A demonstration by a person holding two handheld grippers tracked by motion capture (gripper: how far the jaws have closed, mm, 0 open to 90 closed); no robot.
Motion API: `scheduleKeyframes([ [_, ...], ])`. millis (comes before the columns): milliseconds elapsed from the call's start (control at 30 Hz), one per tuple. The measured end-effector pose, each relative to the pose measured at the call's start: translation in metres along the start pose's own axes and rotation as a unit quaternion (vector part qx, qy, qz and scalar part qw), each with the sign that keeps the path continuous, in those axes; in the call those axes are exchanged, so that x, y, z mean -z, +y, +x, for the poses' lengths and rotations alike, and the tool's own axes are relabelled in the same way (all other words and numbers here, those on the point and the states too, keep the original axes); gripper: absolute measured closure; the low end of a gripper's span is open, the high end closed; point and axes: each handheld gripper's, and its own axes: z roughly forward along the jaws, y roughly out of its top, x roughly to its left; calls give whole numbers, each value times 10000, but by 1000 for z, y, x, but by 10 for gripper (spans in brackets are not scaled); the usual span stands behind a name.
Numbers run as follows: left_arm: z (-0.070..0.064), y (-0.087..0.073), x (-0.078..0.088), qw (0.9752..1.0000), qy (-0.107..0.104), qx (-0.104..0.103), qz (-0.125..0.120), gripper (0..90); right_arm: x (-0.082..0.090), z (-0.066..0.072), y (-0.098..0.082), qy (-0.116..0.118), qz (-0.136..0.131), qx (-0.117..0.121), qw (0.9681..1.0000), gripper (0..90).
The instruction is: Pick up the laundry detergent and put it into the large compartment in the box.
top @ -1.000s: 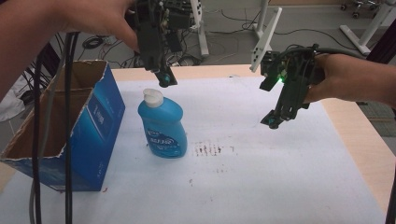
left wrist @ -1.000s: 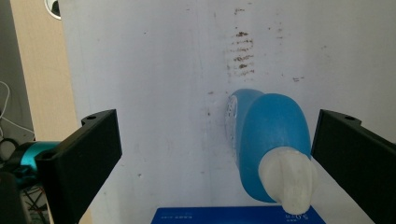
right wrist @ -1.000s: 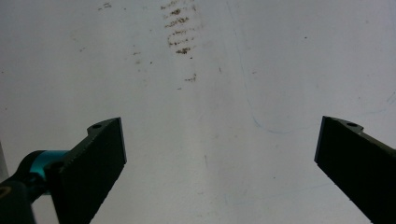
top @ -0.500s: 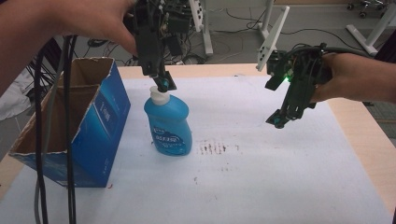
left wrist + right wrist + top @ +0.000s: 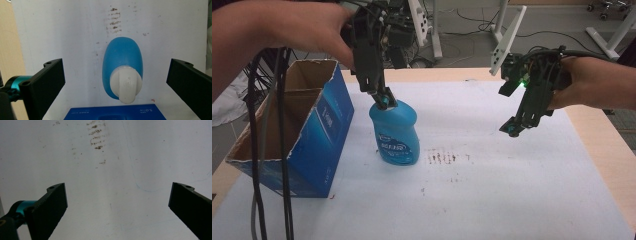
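Bright, even light falls from above on the white worktop (image 5: 512, 190), and shadows are faint and soft. The high view is slightly soft. In the left gripper view the bottle (image 5: 122, 72) is sharp. The right gripper view looks greyer and dimmer toward its bottom edge.

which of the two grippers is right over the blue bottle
The left gripper, with its open jaws either side of the blue bottle's white cap. The right gripper hangs apart over bare white table.

We are holding our left gripper (image 5: 384, 97) pointing down, jaws spread wide; our right gripper (image 5: 514, 127) is hovering tilted, jaws spread.
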Motion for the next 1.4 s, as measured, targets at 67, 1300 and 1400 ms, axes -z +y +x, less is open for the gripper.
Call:
scheduleKeyframes([
  [67,-1,-2,-2,10000,-11,-1,2,17,0,0,0,-9,-11,10,10000,11],
  [1300,-10,-16,-47,9997,-148,107,143,17,-2,1,0,0,-44,12,10000,11],
  [1400,-10,-17,-49,9997,-130,100,165,17,-2,1,0,0,-47,10,10000,11],
])
